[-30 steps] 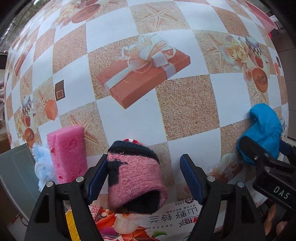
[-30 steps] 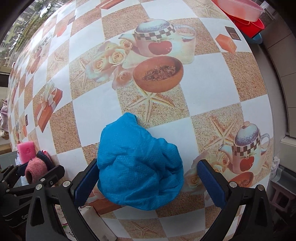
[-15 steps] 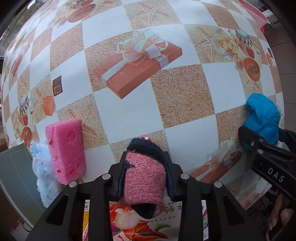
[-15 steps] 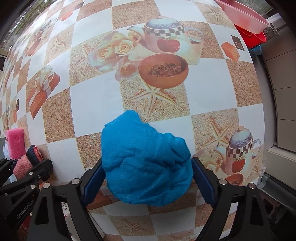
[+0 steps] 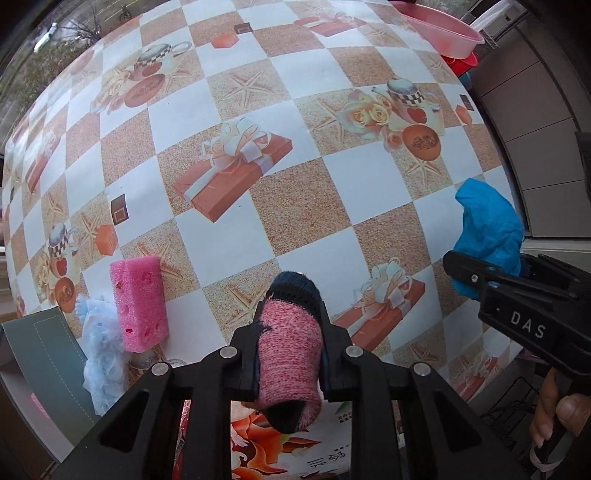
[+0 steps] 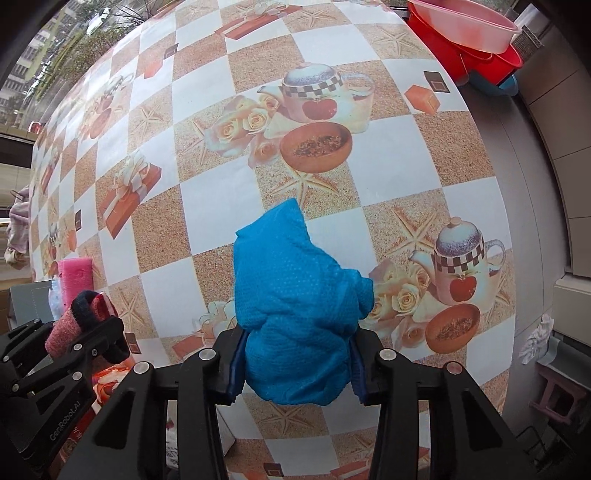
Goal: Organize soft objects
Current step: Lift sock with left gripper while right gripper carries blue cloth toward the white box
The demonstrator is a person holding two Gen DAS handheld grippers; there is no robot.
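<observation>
My left gripper (image 5: 288, 354) squeezes a rolled pink and navy knitted sock (image 5: 290, 350), lifted off the tablecloth; its jaws are still closing on it. My right gripper (image 6: 295, 365) presses both pads into a crumpled blue cloth (image 6: 295, 295), its jaws also still closing, and the cloth hangs above the table. The same blue cloth (image 5: 487, 236) shows at the right of the left wrist view, and the sock (image 6: 79, 317) at the lower left of the right wrist view. A pink sponge (image 5: 138, 299) lies on the table left of the sock, beside a pale blue fluffy piece (image 5: 99, 354).
The table carries a checked cloth (image 5: 295, 206) with printed gift boxes and teapots. A grey-green box (image 5: 40, 365) stands at the lower left. Pink and red basins (image 6: 472, 33) sit stacked beyond the far right corner. A hand (image 5: 554, 421) holds the right gripper's handle.
Both grippers went from open around their items to pressed on them. Both have lifted, and the sock and the blue cloth have come up off the table.
</observation>
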